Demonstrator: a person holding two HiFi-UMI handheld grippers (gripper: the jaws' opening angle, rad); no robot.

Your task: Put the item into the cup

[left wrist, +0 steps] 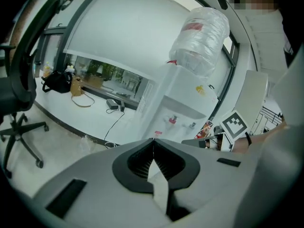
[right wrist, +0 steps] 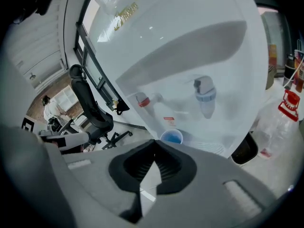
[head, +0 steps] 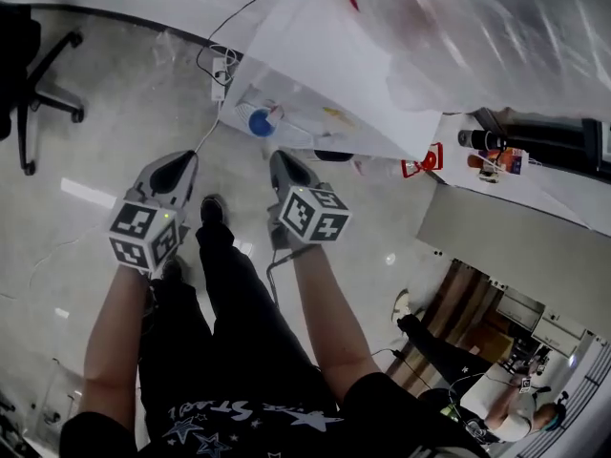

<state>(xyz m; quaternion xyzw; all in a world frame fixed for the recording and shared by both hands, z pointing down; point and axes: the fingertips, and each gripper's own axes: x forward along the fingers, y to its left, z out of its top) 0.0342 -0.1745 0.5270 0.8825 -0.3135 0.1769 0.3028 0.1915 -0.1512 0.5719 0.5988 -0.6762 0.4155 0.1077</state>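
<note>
Two grippers here, both pointed at a white water dispenser (head: pixel 325 65) with a big water bottle (head: pixel 477 27) wrapped in clear plastic on top. There's no bench in this one. The person is just standing on a pale, glossy floor (head: pixel 95 113) in what looks like an office. A black office chair (head: pixel 29 74) sits off to the left, and a power strip (head: pixel 220 70) lies on the floor with its cable, by the dispenser's corner. A clear plastic bottle (right wrist: pixel 280 118) with a red cap stands off the dispenser's right side. Another person (right wrist: pixel 50 110) is way back in the room.

The blue cup (right wrist: pixel 171 137) is small and round with a light rim, mouth facing up. It sits on the dispenser's drip tray, below and between the red tap (right wrist: pixel 142 100) and the blue tap (right wrist: pixel 204 96).

The left gripper (left wrist: pixel 153 139) has its jaws pinched together, tips touching. It's the same for the right gripper (right wrist: pixel 153 140), which is closed up tip to tip. Both are held out over the floor, well short of the cup.
</note>
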